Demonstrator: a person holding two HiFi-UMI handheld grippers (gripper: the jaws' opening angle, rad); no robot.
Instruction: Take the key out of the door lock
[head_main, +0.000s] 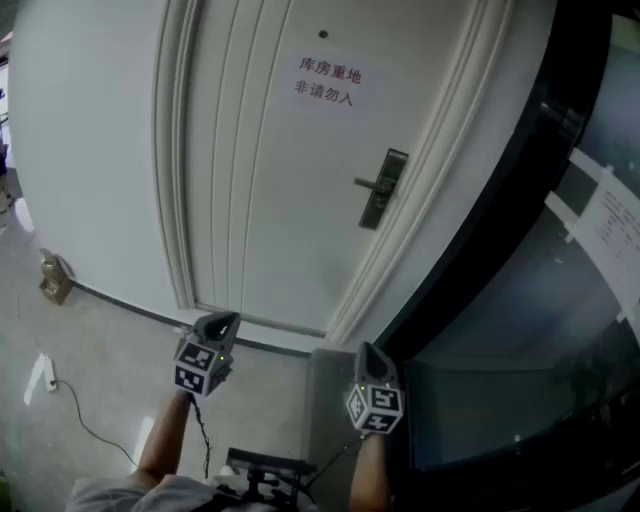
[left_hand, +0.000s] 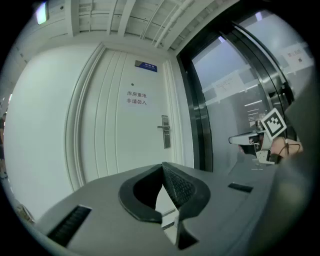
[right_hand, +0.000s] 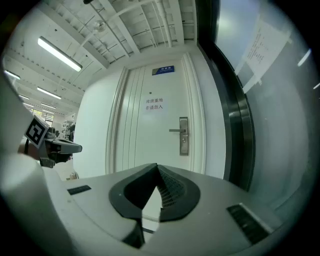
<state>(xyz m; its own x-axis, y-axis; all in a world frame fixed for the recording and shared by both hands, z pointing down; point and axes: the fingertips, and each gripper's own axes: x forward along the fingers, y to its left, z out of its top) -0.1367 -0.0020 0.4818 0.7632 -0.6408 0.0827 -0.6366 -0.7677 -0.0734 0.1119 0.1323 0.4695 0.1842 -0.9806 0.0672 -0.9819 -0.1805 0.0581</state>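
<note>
Left gripper (head_main: 224, 320) and right gripper (head_main: 369, 351), both closed and empty, are facing the far door lock (head_main: 383, 188), its unseen key presumably light, stiff, pinchable by the head.

A cable (head_main: 78, 412) lies on the floor (head_main: 110, 340), and paper sheets (head_main: 612, 225) hang on the glass partition (head_main: 520, 300).

Your left tool (head_main: 222, 322) and right tool (head_main: 368, 352) are grey with dark ribbed pads (left_hand: 180, 187). Each bears a cube (head_main: 200, 365) of black-and-white square markers, and a thin black cable (head_main: 203, 440) hangs from the left.
</note>
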